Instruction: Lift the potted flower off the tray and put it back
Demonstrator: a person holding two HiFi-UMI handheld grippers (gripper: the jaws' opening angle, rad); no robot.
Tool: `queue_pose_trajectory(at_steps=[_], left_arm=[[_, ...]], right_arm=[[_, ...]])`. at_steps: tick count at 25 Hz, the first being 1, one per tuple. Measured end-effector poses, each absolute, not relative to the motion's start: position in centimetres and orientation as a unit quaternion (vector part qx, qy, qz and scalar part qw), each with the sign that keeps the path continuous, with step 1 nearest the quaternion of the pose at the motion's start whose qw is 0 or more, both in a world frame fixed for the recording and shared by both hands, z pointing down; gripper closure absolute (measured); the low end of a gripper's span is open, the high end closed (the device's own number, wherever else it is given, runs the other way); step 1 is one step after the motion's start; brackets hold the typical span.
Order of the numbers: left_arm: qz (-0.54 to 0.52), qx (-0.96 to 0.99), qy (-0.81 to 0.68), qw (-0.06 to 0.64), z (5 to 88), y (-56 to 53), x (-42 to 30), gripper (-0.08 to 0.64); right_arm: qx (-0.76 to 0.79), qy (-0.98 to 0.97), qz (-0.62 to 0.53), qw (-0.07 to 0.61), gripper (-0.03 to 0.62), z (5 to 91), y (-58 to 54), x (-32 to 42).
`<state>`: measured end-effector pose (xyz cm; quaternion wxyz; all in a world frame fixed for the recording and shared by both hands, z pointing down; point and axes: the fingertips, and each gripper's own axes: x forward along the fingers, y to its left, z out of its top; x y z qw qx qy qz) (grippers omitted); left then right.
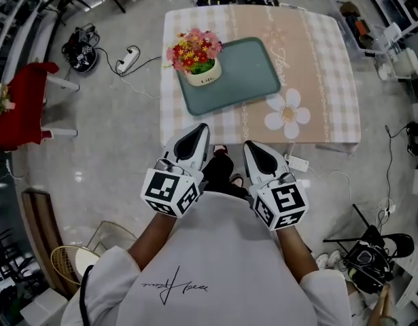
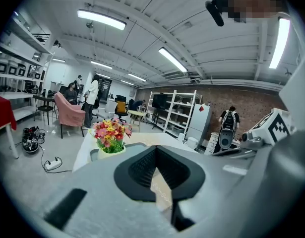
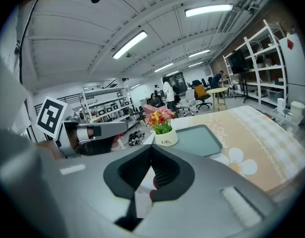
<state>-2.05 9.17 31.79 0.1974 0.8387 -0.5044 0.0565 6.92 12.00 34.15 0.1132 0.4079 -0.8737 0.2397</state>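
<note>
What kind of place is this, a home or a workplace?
Probably a lab or workshop in an open hall, not a home: white racks along a brick wall, a power strip on the bare floor, office chairs at the back.

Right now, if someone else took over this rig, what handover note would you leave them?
Left gripper: shut, empty, short of the table.
Right gripper: shut, empty, beside the left one.
Potted flower: upright at the left end of the tray, on the table.
Done: nothing that shows; neither gripper touches the pot.
Left: open a gripper, grasp the pot, lift it off the tray, set it back.
</note>
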Motion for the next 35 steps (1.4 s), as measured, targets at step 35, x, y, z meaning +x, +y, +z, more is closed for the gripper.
queue_pose_trajectory(at_steps=[35], left_arm=[[0.099,0.826,-0.512,0.215,37.9,-1.6,-7.4,0.561]], right_arm=[[0.342,-0.896,0.228,0.167,0.575,37.9,-1.3,-1.7]])
